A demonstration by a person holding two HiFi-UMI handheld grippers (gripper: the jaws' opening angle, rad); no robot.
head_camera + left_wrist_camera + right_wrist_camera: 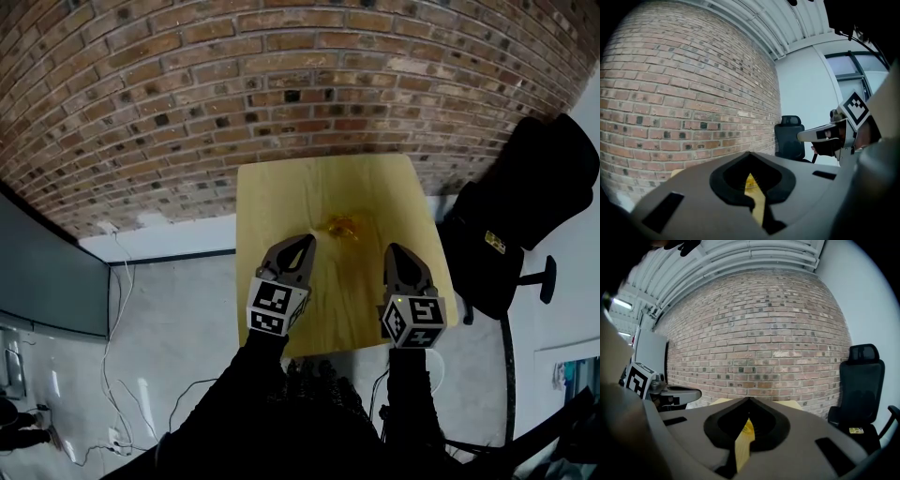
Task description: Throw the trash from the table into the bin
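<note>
The wooden table stands against the brick wall; no bin shows in any view. Over its near half hover the left gripper and right gripper, each with jaws pressed together, pinching nothing. The crumpled yellow wrapper lies mid-table, just ahead and between them. One pair of jaws should spread before reaching, then come in low and close around the wrapper's bulk.

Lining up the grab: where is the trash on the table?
Head view: the yellowish trash lies centred on the table, ahead of and between the left tool and right tool.
</note>
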